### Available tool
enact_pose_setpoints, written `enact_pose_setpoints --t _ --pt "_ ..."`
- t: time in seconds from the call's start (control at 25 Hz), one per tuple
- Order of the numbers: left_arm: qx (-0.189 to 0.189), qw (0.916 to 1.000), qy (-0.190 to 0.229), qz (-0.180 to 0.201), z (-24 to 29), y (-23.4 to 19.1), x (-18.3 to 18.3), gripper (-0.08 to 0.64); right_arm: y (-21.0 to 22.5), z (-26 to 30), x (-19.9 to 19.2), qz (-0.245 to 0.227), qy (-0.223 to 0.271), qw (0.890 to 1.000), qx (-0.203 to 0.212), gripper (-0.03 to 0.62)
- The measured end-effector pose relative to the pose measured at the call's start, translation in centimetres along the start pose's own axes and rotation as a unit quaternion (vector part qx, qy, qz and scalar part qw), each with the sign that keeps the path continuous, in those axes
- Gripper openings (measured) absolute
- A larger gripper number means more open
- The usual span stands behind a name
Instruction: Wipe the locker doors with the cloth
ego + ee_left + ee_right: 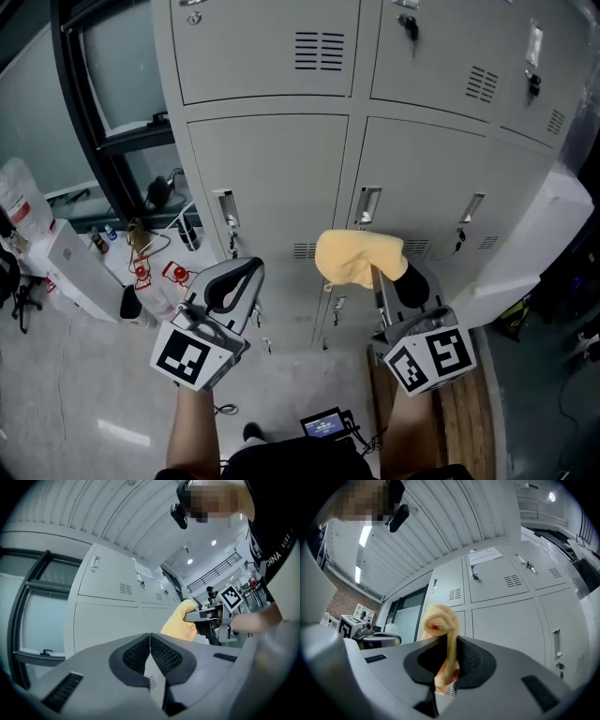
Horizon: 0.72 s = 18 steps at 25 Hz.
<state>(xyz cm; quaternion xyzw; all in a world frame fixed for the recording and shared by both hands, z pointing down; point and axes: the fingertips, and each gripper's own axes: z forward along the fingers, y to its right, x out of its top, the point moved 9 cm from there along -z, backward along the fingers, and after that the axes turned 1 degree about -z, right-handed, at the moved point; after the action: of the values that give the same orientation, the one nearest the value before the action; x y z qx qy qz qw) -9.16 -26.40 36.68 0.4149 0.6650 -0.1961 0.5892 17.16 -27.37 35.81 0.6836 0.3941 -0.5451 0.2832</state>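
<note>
1. Right gripper (386, 281): jaws clamped on a bunched yellow cloth (361, 256). The loose wad stands proud of the tips, probably so that fabric rather than metal meets the locker doors (281, 178).
2. The cloth sits in front of the lockers' middle tier, near a door handle (367, 204); whether it touches the door cannot be told.
3. Left gripper (239, 279): jaws closed on nothing, held short of the lockers, apparently idle to leave the wiping path free.
</note>
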Motion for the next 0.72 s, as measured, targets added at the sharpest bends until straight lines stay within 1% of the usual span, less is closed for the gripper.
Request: enact_pose_setpoints --t 0.08,0.12,0.24,0.32,0.36,0.44,0.52,0.6,0.72 --pt "0.013 0.9997 -0.016 -0.009 0.2 1.4 -0.9 0.021 0.9 -1.0 -0.9 0.01 -0.011 1.0 0.004 0.067" --pt "0.019 0.9994 -0.025 -0.014 0.3 2.1 -1.4 0.021 1.4 -1.5 -1.3 0.023 -0.014 1.0 0.006 0.067" --pt "0.026 0.998 -0.051 -0.025 0.5 4.2 -2.7 0.021 3.0 -2.8 -2.6 0.086 -0.011 0.996 0.008 0.067" --pt "0.026 0.997 -0.067 -0.031 0.0 5.3 -3.3 0.021 3.5 -3.8 -3.7 0.118 -0.012 0.993 0.003 0.067" --pt "0.025 0.9964 -0.073 -0.034 -0.4 5.7 -3.5 0.021 3.4 -4.3 -4.2 0.123 -0.017 0.992 0.0 0.067" --pt "0.023 0.9958 -0.077 -0.044 -1.4 6.1 -3.6 0.021 2.7 -5.5 -5.0 0.115 -0.032 0.993 -0.007 0.067" --pt "0.019 0.9961 -0.07 -0.051 -2.3 6.5 -3.3 0.021 1.7 -6.5 -5.1 0.108 -0.038 0.993 -0.011 0.067" --pt "0.01 0.9968 -0.062 -0.049 -3.7 7.2 -2.7 0.021 0.2 -7.6 -4.7 0.111 -0.036 0.993 -0.01 0.067" --pt "0.002 0.997 -0.065 -0.043 -7.2 8.2 -2.2 0.021 -3.4 -9.0 -4.1 0.111 -0.038 0.993 -0.007 0.067"
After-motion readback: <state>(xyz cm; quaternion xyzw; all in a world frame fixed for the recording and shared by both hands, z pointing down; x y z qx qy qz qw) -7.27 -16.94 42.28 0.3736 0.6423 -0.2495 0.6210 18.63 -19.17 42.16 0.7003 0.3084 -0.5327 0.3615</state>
